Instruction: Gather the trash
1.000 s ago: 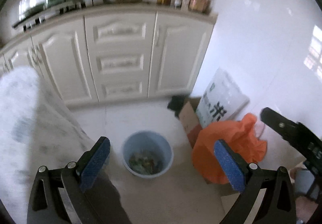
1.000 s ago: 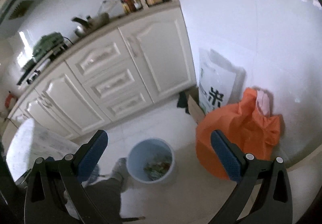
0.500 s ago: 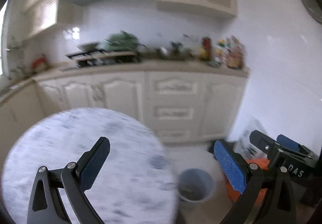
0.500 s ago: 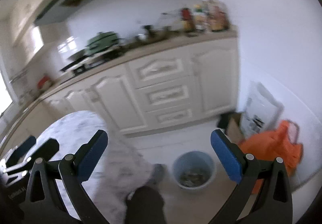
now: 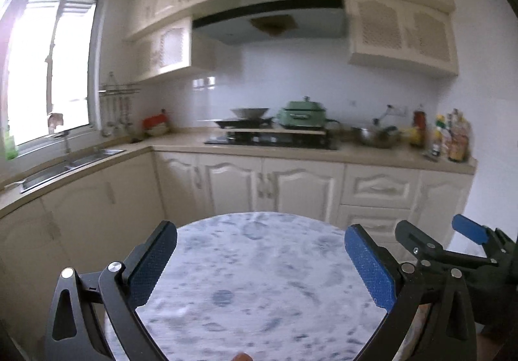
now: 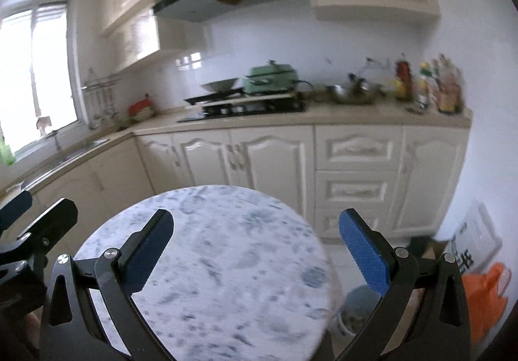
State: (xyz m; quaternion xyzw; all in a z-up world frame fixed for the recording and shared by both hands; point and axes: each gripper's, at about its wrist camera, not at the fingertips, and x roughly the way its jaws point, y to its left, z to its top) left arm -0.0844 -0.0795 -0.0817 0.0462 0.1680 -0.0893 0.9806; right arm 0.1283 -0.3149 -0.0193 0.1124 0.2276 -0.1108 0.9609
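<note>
Both views have swung up from the floor since a second ago: then they looked down on the blue bin and the orange bag, now they face the kitchen cabinets across a round marbled table (image 5: 259,280). The left tongs (image 5: 259,267) are spread wide with nothing between the blue pads, and the right tongs (image 6: 255,254) are spread and empty too. Each tool shows at the edge of the other's view, so the two are held side by side above the near edge of the table.

No loose trash shows on the tabletop in either view; its surface is blurred, so a small scrap could be missed. The task's things that can be seen are on the floor to the right: the blue bin (image 6: 356,312), with litter in it, stands just beside the table's right edge, and the orange bag (image 6: 485,299) slumps against the wall beyond it, near a cardboard box (image 6: 430,250) and a white printed sack (image 6: 476,244).

The step in hand looks like a search for the next piece. It would go best with the tools held steady until the blur clears, and a sweep over the tabletop and the floor around it. The tongs should stay spread until one piece sits squarely between the pads.
</note>
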